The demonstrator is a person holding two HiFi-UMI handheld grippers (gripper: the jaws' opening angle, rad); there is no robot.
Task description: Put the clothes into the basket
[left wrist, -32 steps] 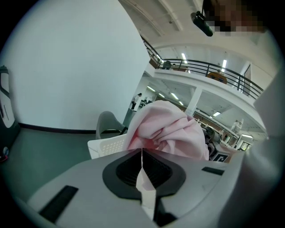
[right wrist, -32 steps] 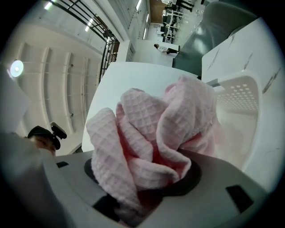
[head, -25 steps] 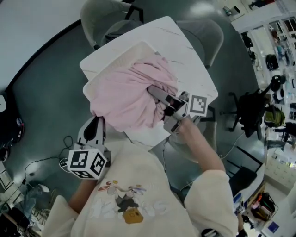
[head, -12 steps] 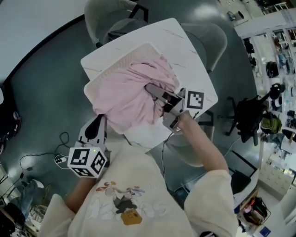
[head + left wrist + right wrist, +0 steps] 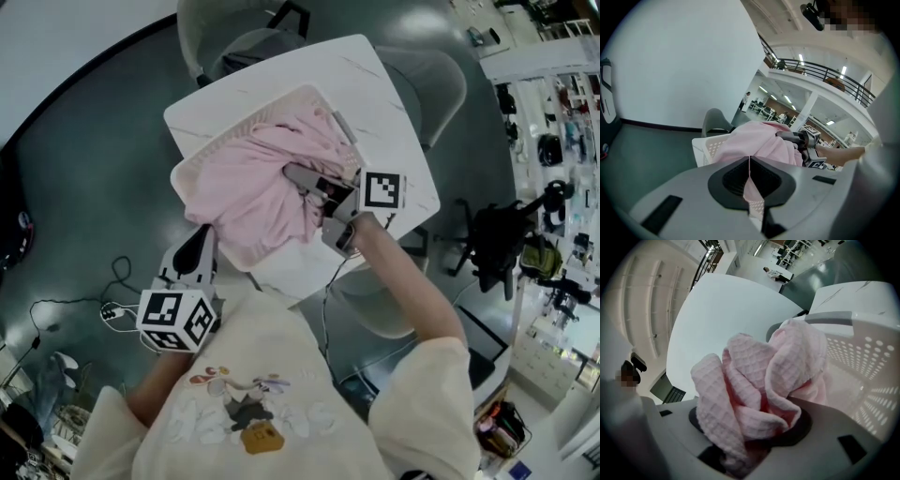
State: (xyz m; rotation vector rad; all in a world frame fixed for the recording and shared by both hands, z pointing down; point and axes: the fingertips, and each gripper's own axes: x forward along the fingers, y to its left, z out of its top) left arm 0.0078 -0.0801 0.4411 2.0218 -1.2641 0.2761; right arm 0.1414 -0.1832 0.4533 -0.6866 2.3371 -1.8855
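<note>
Pink cloth in right gripper (square-marker cube), over white basket

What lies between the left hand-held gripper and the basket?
The pink garment, hanging over the near rim of the basket; the head view shows it.

Cream sweatshirt, cartoon print on front; left tongs, right tongs grey, black-white marker cubes.
</note>
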